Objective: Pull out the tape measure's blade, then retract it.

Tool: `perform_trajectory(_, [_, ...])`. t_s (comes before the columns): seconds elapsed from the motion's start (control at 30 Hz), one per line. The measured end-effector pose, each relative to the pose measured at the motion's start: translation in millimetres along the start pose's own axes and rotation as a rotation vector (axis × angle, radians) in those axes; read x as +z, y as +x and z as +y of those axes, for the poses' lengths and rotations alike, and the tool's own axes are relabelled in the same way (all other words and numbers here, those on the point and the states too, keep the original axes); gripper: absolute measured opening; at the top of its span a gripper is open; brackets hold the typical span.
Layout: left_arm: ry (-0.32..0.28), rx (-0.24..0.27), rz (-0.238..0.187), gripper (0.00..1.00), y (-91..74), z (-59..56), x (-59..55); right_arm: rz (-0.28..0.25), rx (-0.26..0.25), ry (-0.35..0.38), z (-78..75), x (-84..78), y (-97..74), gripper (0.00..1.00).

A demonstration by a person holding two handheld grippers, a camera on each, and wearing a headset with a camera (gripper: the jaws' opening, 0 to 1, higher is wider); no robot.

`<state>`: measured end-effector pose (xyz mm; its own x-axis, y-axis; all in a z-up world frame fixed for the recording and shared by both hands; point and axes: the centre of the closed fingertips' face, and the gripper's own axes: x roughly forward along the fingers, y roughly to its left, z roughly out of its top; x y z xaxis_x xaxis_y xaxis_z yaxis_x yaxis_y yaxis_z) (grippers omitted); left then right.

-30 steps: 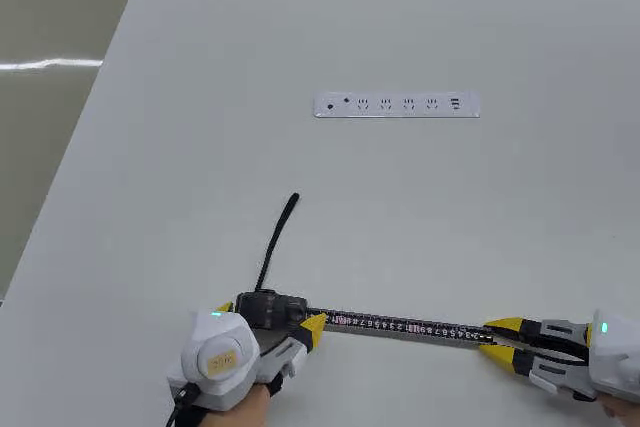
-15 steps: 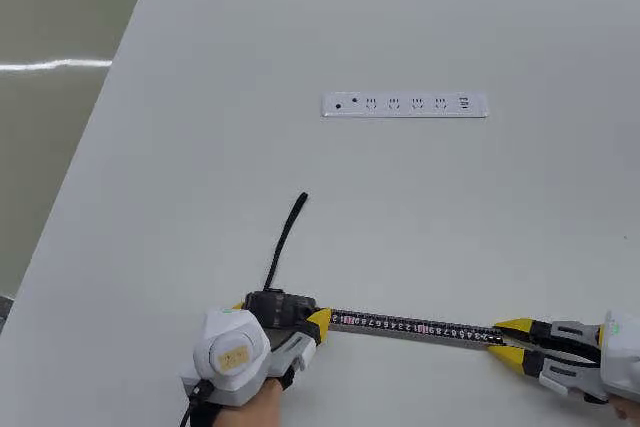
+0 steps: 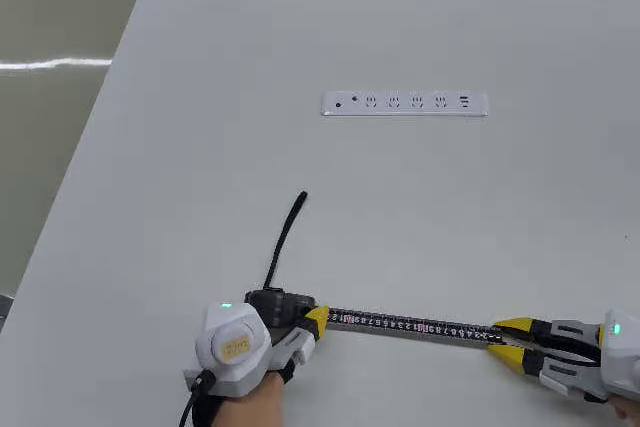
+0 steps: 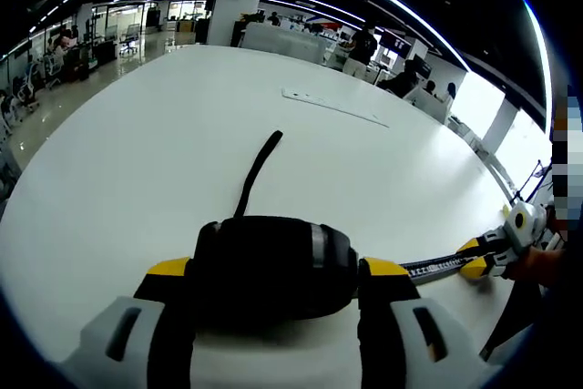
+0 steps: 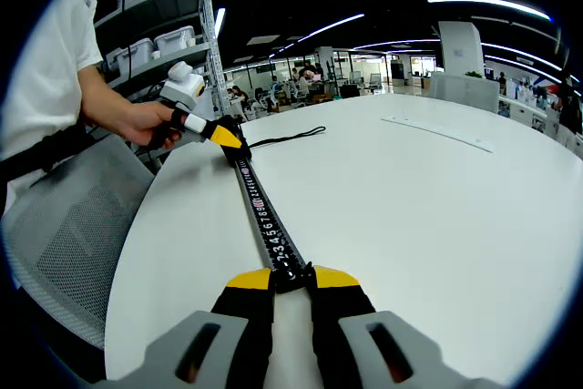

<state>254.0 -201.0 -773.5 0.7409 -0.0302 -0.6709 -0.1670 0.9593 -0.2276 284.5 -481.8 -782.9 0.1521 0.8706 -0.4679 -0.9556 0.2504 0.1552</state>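
Observation:
The black tape measure case (image 3: 277, 306) (image 4: 273, 261) lies near the table's front edge, and my left gripper (image 3: 305, 324) (image 4: 273, 271) is shut on it. Its black wrist strap (image 3: 284, 238) (image 4: 255, 170) trails away across the table. The blade (image 3: 410, 327) (image 5: 262, 216), dark with printed numbers, stretches flat to the right. My right gripper (image 3: 507, 339) (image 5: 291, 278) is shut on the blade's end. In the right gripper view the case (image 5: 230, 138) sits far up the blade, in the left gripper (image 5: 217, 134).
A white power strip (image 3: 404, 104) (image 4: 332, 107) (image 5: 442, 134) lies flat at the middle of the white table (image 3: 400, 207). The table's left edge (image 3: 90, 127) drops to the floor. In the right gripper view a grey mesh chair (image 5: 64, 234) stands beside the table.
The camera shifted slightly. The blade looks drawn out a little further, the right gripper a bit more to the right. The left gripper still holds the case.

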Motion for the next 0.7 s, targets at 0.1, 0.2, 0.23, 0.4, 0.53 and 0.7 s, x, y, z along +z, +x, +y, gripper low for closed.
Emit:
perform_trajectory(0.1, [-0.004,0.006,0.006,0.68,-0.2,2.0,-0.3,0.000,0.000,0.003,0.2,0.0,0.3,0.14])
perform_trajectory(0.2, [-0.006,0.006,0.014,0.68,0.3,1.8,-1.1,0.000,0.000,0.002,0.9,0.7,0.3,0.14])
perform_trajectory(0.23, [-0.005,0.006,0.015,0.68,0.1,1.8,-1.2,0.000,0.000,0.002,1.1,0.9,0.4,0.14])
perform_trajectory(0.4, [-0.007,0.005,0.021,0.68,0.4,2.3,-1.3,0.001,-0.001,0.002,0.9,0.8,1.0,0.14])
perform_trajectory(0.53, [-0.009,0.003,0.031,0.68,1.4,2.6,-1.5,0.000,-0.001,0.001,0.4,1.5,1.2,0.14])
perform_trajectory(0.7, [-0.006,0.005,0.038,0.68,2.5,2.8,-1.1,-0.001,-0.001,0.000,0.3,2.8,1.8,0.14])
